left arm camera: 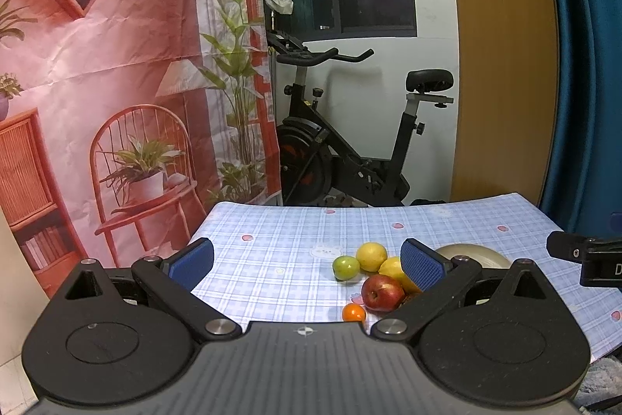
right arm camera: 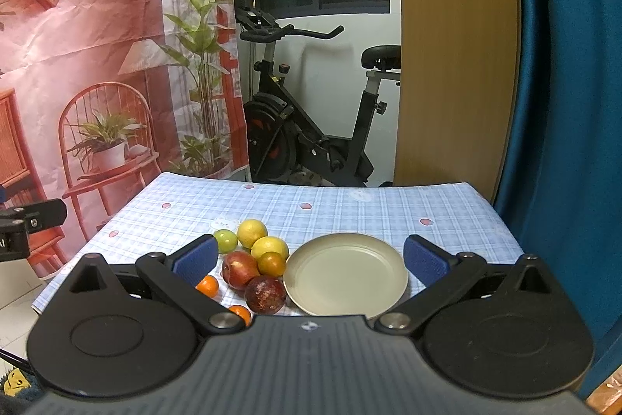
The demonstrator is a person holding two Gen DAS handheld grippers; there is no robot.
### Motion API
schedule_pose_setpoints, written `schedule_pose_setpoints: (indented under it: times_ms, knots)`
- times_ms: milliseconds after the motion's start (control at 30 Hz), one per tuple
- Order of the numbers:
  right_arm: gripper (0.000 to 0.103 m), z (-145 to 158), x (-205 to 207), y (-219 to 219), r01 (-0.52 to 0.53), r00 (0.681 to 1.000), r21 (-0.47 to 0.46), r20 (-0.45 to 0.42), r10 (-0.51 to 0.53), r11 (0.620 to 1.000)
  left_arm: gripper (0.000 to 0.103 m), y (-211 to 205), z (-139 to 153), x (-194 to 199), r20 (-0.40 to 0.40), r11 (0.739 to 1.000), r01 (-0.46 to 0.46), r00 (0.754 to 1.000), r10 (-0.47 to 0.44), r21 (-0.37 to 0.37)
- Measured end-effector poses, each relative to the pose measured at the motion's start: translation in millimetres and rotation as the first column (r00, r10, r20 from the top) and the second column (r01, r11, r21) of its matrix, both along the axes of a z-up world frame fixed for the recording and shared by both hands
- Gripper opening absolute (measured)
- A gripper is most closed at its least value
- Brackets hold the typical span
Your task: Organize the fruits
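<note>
While I hold both level above the near table [right arm camera: 447, 209] edge, my right gripper [right arm camera: 311, 259] and left gripper [left arm camera: 307, 261] gape empty; the plate [right arm camera: 346, 279] sits right of the clustered fruits [right arm camera: 252, 263].

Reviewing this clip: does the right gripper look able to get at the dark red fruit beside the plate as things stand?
Probably yes. The right gripper is open and the dark red fruit lies at the near edge of the pile, nothing in front of it, though the plate and red apple sit close on either side.
</note>
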State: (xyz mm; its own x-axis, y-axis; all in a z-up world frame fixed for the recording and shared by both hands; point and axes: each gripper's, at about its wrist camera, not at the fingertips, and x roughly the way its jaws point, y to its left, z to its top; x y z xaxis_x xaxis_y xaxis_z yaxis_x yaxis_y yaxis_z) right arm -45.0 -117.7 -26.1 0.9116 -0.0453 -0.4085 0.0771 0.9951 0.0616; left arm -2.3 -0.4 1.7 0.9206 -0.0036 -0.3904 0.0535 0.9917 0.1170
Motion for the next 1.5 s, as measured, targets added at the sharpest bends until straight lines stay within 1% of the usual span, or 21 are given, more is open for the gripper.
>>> schedule_pose_setpoints:
  times_ms: [533, 767, 1500]
  knots:
    - [0.103, 2.1, -0.9, 1.2, 0.003, 1.0, -0.001, 0.006, -0.003, 1.0, 0.103, -2.4, 0.7, -0.4, 0.007, 1.0, 0.004, 1.0, -0.004, -0.005]
    - [0.103, 1.8, -0.8, 1.4, 0.003, 1.0, -0.002, 0.006, -0.003, 1.0, 0.103, -2.9, 1.0, -2.3, 0.024, 1.0, 0.023, 0.999, -0.023, -0.012]
    - [0.103, 3.1, -1.3, 4.3, -0.003, 1.0, 0.0, 0.0, 0.003, 1.0, 0.103, 0.6, 1.6, -2.8, 0.012, 0.999, 0.022, 1.0, -0.022, -0.033]
